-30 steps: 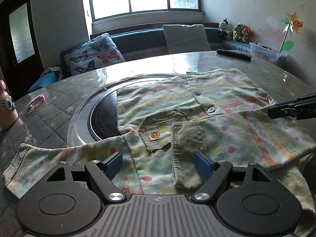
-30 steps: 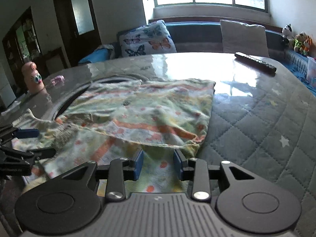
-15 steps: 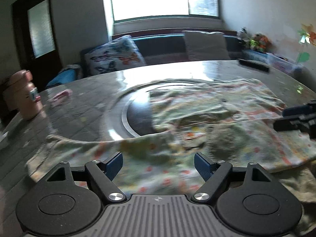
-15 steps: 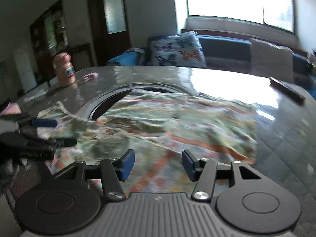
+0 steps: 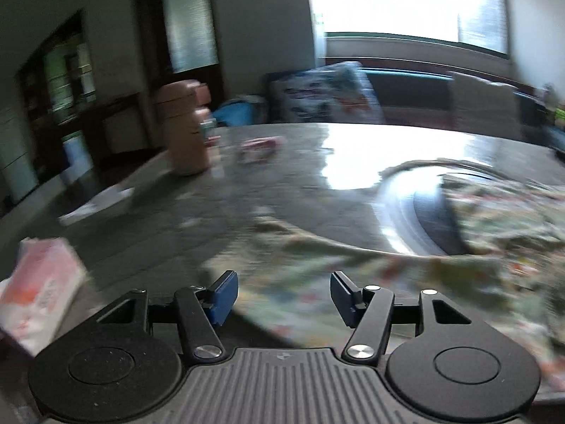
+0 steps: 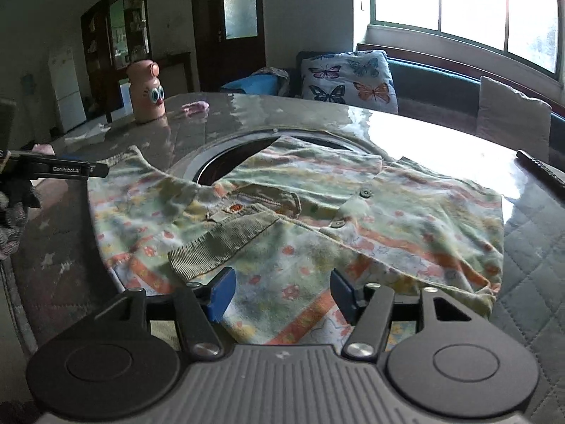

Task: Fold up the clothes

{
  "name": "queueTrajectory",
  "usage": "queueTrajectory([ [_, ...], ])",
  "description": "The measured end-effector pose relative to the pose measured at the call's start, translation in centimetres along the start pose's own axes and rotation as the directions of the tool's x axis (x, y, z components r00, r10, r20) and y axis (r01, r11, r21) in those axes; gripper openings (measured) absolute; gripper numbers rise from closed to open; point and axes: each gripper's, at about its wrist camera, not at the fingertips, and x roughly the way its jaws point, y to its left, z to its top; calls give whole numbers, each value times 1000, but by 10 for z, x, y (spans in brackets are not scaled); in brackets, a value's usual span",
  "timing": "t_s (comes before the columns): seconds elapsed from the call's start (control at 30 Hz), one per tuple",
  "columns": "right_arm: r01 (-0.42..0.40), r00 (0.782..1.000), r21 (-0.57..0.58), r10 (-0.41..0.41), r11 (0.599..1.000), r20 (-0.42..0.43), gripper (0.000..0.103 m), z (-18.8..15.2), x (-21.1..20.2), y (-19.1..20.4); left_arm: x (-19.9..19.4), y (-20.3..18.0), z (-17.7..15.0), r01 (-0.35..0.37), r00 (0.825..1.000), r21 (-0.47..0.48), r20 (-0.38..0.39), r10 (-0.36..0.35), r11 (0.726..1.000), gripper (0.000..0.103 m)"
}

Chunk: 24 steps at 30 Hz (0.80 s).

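A pale shirt (image 6: 317, 194) with an orange and green print, a corduroy collar and buttons lies spread on the round table, partly folded. My right gripper (image 6: 280, 289) hovers over its near hem; the jaws are opening and the pads press on nothing. My left gripper (image 5: 282, 289) is over the shirt's left sleeve (image 5: 353, 275) in a blurred view. Its jaws are closing, with cloth lying below the gap and the pads still apart. One of its fingers (image 6: 70, 169) shows at the left of the right wrist view, beside the sleeve (image 6: 134, 176).
A round inset turntable (image 6: 226, 155) lies under the shirt's far side. A pink bottle with eyes (image 6: 146, 92) and a small pink item (image 6: 195, 106) stand at the far left. A tissue pack (image 5: 39, 282) is near the left gripper, a remote (image 6: 540, 173) at the right edge.
The left gripper has swung left from the collar to the sleeve end and its jaws have narrowed. The right gripper's jaws have widened and its view has turned left.
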Motion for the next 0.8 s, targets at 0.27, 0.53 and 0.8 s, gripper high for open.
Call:
queueTrajectory([
  [0.27,-9,1000,18,9,1000,-11,61,-2,-2,0,29,35,1,-34,997,-118,-76,25,992,45],
  [0.53,-3,1000,45,4,999,-12,61,-6,-5,-2,30,40,3,7,997,-165,-71,-18,986,19],
  [0.8,6,1000,86,-6,996,7,61,-8,-13,-9,-7,20,18,112,993,-158,45,-106,981,9],
])
